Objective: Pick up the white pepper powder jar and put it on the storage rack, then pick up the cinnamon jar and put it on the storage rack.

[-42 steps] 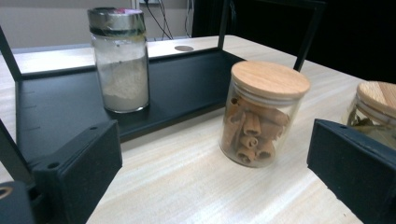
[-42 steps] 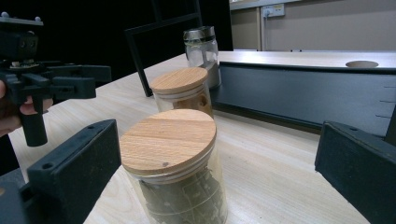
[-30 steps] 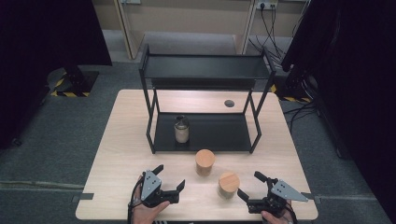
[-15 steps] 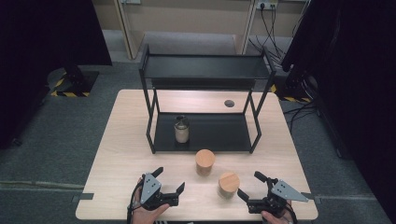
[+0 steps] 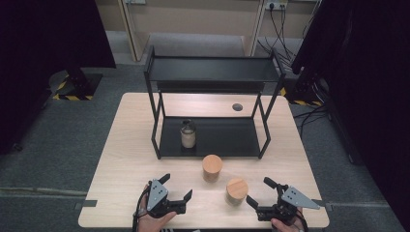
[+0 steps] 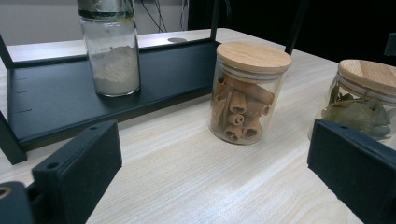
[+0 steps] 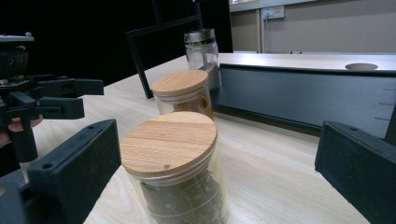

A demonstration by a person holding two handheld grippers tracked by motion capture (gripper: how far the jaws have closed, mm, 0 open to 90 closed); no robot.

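The bay-leaf jar (image 5: 236, 191) stands upright, long axis vertical, wooden lid up, near the table's (image 5: 130, 145) near edge, just left of the right gripper (image 5: 264, 192). Both right and left gripper (image 5: 176, 187) jaws gape wide, empty. Grey carpet floor (image 5: 63, 130) surrounds the table.

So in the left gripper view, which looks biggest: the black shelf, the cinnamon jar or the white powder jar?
1. Black metal shelf.
2. Wooden-lidded glass cinnamon jar and metal-lidded white powder jar: similar, and the cinnamon jar stands nearer, so unsure.
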